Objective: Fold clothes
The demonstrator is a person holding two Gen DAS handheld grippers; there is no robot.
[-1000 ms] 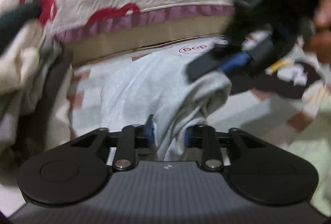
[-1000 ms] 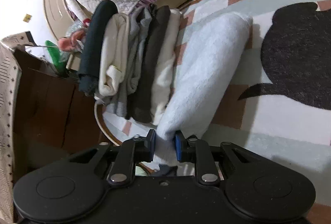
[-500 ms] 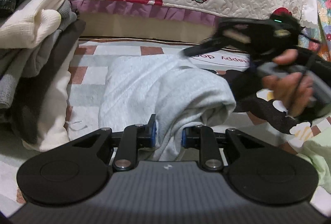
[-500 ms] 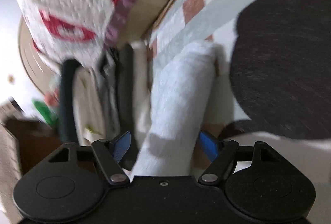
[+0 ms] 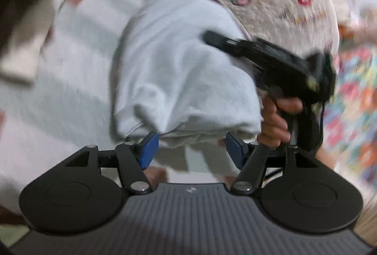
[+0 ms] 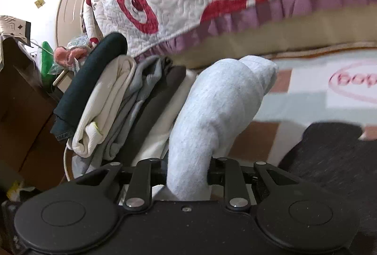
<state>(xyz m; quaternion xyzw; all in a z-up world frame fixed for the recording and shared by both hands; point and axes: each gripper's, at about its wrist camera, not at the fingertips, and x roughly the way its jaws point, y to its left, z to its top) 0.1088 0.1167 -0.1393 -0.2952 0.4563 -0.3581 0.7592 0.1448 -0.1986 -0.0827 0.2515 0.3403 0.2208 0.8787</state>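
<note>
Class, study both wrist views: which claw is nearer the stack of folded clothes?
Right. The right claw grips the light grey garment beside the stack; the left claw, open, is at the garment's far side.

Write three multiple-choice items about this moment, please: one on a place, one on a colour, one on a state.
1. Where does the stack of folded clothes lie from the light grey garment, in the right wrist view?
A. left of it
B. right of it
C. on top of it

2. What colour are the pads of the left gripper?
A. red
B. blue
C. green

3. How stands the right gripper?
A. open, away from the cloth
B. out of view
C. shut on the garment

Key: 1 A, the stack lies beside it, leftward; 2 B, both pads show blue; 3 C, its fingers press the cloth.
</note>
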